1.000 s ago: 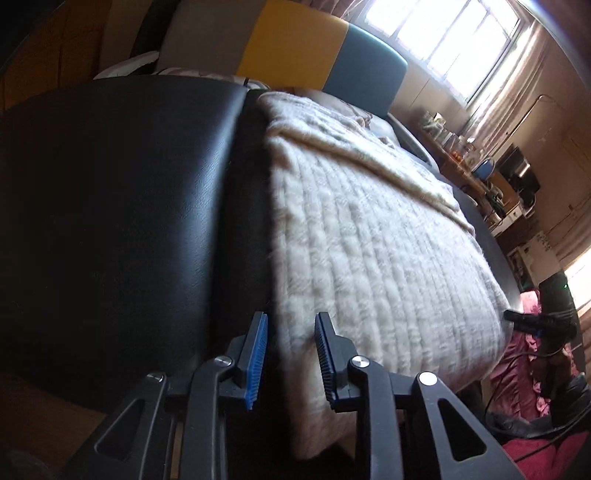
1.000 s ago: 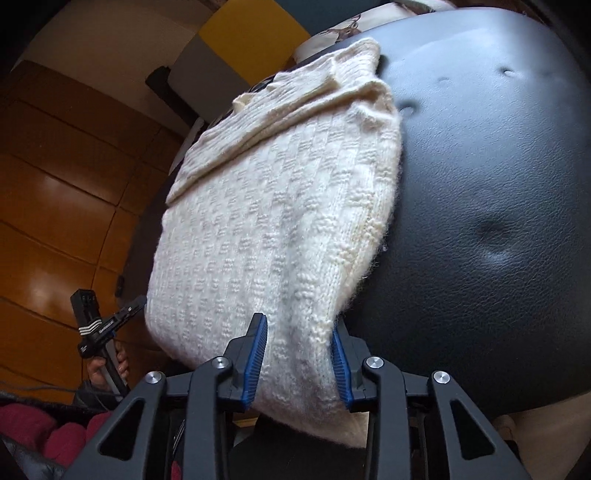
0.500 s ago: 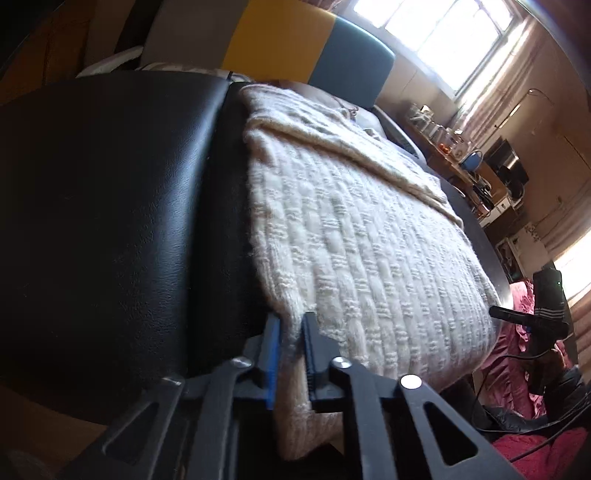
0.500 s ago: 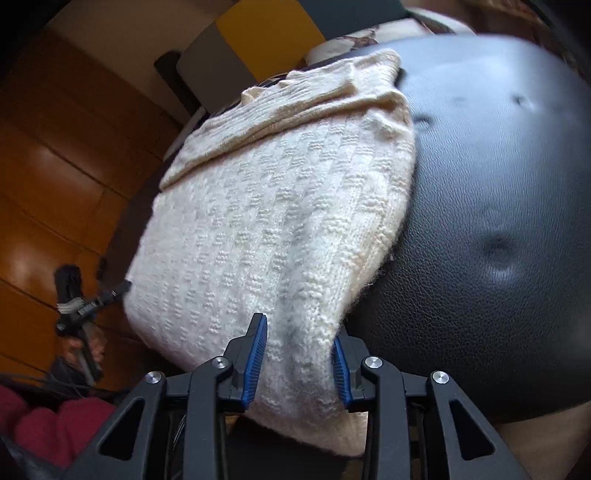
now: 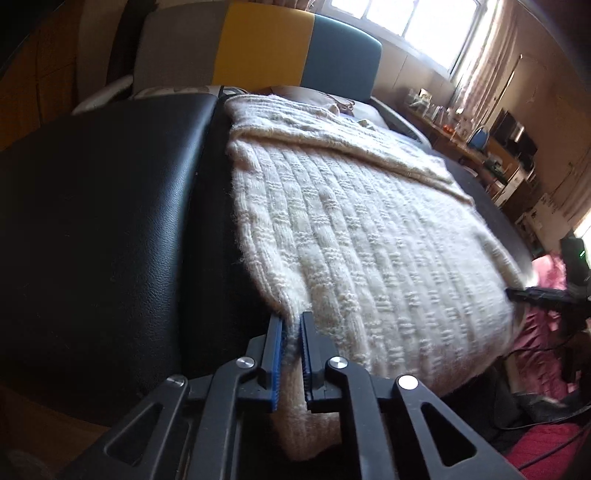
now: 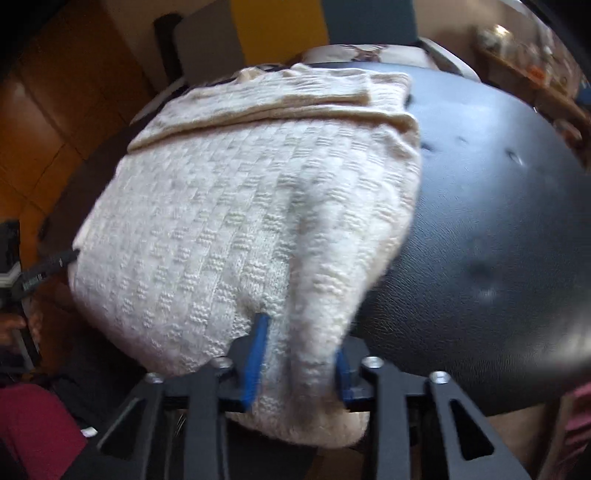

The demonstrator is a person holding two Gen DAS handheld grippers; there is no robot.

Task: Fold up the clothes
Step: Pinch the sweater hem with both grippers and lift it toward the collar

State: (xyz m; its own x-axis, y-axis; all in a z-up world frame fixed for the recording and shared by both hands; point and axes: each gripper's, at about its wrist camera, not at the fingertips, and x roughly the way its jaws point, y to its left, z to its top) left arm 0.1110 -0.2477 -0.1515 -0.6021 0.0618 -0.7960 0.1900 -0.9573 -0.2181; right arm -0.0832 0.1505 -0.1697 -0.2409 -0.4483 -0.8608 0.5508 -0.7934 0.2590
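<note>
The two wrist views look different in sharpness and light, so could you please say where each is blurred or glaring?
Left wrist view: mostly sharp, the window blown out white, the cream sweater smeared only at its right edge. Right wrist view: softer all over, the sweater's near hem motion-blurred and a pale sheen on the black cushion.

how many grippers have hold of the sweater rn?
2. Left gripper is shut on the near hem of the cream sweater, on the side by the bare black cushion. Right gripper has the opposite near corner bunched between its fingers.
</note>
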